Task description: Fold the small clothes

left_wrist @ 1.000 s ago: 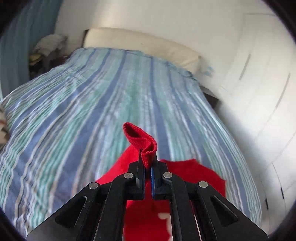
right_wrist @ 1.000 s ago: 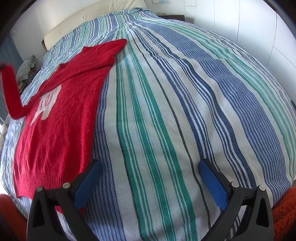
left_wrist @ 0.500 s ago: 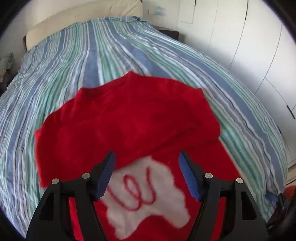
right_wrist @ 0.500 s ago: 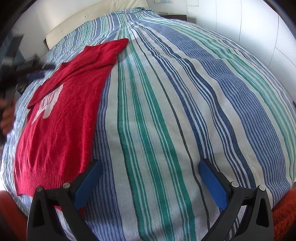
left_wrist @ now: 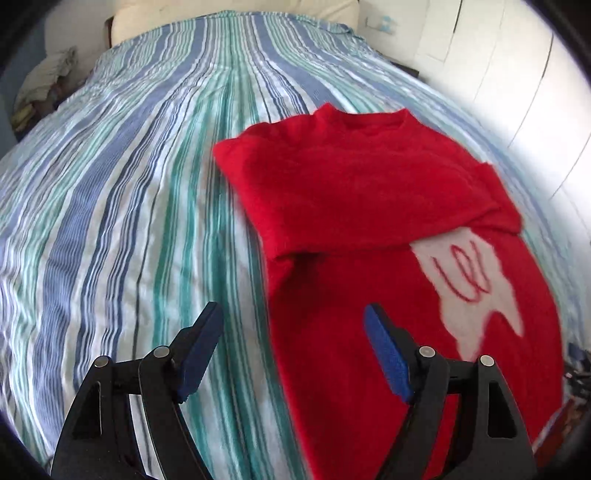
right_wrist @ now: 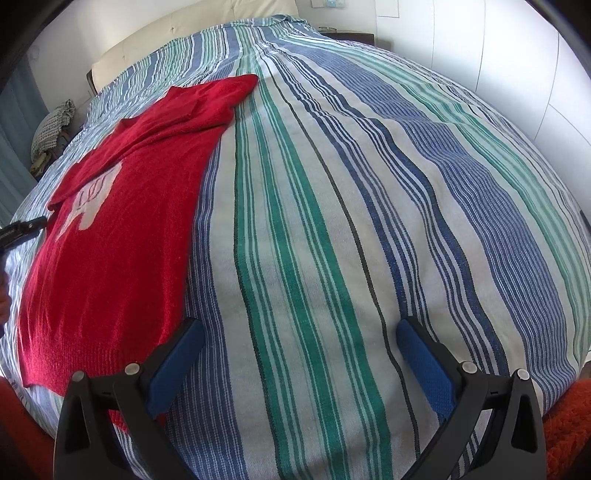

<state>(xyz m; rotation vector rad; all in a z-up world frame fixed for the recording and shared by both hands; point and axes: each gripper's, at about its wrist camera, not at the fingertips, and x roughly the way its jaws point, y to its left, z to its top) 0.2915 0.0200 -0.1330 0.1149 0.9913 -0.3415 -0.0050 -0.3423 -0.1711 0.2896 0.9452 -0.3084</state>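
Observation:
A small red sweater point(left_wrist: 369, 206) with a white patch point(left_wrist: 476, 284) on its front lies flat on the striped bed. One sleeve is folded across the chest. My left gripper point(left_wrist: 291, 343) is open and empty, just above the sweater's left edge. In the right wrist view the sweater point(right_wrist: 122, 221) lies at the left, its other sleeve stretched toward the headboard. My right gripper point(right_wrist: 299, 365) is open and empty above bare bedspread, its left finger near the sweater's hem. The left gripper's tip point(right_wrist: 22, 229) shows at the far left edge.
The blue, green and white striped bedspread point(right_wrist: 351, 221) covers the whole bed. A cream headboard point(left_wrist: 221, 14) is at the far end. A pile of cloth point(left_wrist: 44, 81) sits beside the bed at far left. White wardrobe doors point(left_wrist: 517, 74) stand on the right.
My left gripper held the sleeve cuff up a second ago, then let it go folded across the chest, opened, and moved left. My right gripper has stayed still and open.

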